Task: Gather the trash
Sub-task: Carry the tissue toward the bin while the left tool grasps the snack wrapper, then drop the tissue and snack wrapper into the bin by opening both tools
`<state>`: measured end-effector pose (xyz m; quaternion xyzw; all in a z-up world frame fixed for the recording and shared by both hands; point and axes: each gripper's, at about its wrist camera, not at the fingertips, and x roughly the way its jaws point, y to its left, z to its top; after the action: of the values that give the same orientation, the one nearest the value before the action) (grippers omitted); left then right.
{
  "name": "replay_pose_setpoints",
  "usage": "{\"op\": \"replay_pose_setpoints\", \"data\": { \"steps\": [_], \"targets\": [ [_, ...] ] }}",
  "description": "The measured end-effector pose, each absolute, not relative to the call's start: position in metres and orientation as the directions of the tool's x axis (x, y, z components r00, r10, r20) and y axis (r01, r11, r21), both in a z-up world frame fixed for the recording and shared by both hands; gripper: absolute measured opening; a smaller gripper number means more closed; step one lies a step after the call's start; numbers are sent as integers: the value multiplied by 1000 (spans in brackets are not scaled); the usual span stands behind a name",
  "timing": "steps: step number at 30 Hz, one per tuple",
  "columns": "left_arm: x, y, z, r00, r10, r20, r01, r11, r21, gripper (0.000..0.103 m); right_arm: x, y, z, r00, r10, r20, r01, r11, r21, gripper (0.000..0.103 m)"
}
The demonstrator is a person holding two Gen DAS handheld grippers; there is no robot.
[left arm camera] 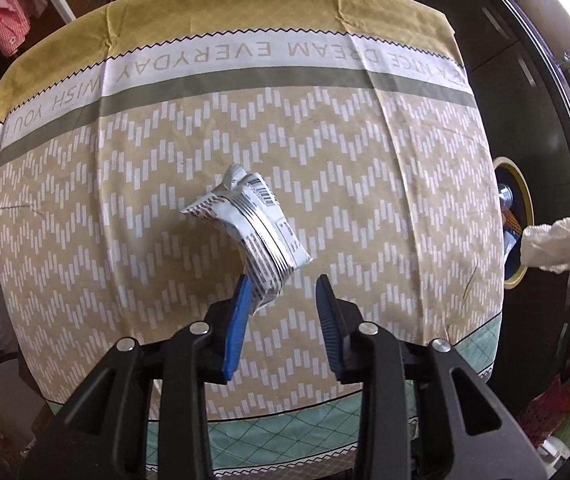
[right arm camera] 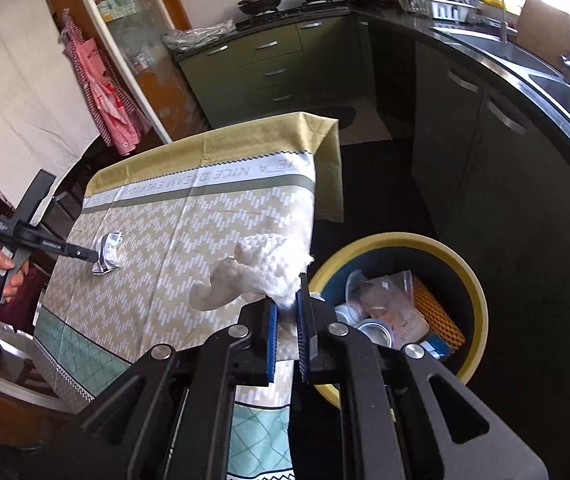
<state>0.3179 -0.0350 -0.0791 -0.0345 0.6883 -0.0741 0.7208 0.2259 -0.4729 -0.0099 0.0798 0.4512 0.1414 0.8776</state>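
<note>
A crumpled white printed wrapper [left arm camera: 251,228] lies on the tablecloth-covered table [left arm camera: 165,160]; it also shows in the right wrist view [right arm camera: 108,254]. My left gripper [left arm camera: 283,290] is open, its jaws apart around the wrapper's near end, the left pad touching it. My right gripper [right arm camera: 285,302] is shut on a crumpled white paper towel [right arm camera: 253,272] and holds it in the air at the table's right edge, beside the yellow-rimmed trash bin [right arm camera: 481,300]. The towel shows in the left wrist view [left arm camera: 557,244] above the bin [left arm camera: 525,208].
The bin on the dark floor holds plastic cups, a can and other waste [right arm camera: 389,312]. Green kitchen cabinets [right arm camera: 269,68] and a counter with a sink [right arm camera: 545,76] curve along the right. A red checked apron [right arm camera: 101,92] hangs at the left.
</note>
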Motion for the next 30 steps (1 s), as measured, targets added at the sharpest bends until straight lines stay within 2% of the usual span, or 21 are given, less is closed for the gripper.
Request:
{"op": "replay_pose_setpoints", "data": {
  "steps": [3, 9, 10, 14, 15, 16, 18, 23, 30],
  "targets": [
    [317, -28, -91, 6, -113, -994, 24, 993, -113, 29, 224, -491, -16, 550, 319, -772, -141, 946, 291, 9],
    [334, -13, -108, 2, -163, -987, -69, 984, -162, 58, 216, -491, -25, 529, 321, -786, -151, 947, 285, 9],
    [337, -11, -109, 3, -173, -985, -76, 982, -172, 58, 216, -489, -28, 524, 323, -788, -155, 946, 285, 9],
    [349, -16, -115, 2, -173, -985, -69, 983, -173, 53, 217, -485, -32, 515, 328, -792, -160, 944, 287, 10],
    [350, -18, -116, 0, -169, -986, -68, 983, -168, 43, 217, -484, -33, 514, 329, -792, -160, 944, 288, 10],
    [351, -18, -118, 3, -181, -983, -58, 982, -181, 39, 218, -484, -33, 514, 330, -792, -160, 944, 289, 10],
    [355, -22, -119, 9, -180, -984, -51, 982, -180, 36, 218, -484, -34, 513, 332, -792, -161, 943, 291, 10],
    [356, -30, -110, 30, -172, -985, -11, 985, -172, 34, 214, -491, -29, 533, 323, -782, -151, 946, 287, 10],
    [336, -60, -71, 82, -188, -979, 77, 980, -182, 34, 208, -524, -20, 581, 275, -766, -64, 954, 293, 10]
  ]
}}
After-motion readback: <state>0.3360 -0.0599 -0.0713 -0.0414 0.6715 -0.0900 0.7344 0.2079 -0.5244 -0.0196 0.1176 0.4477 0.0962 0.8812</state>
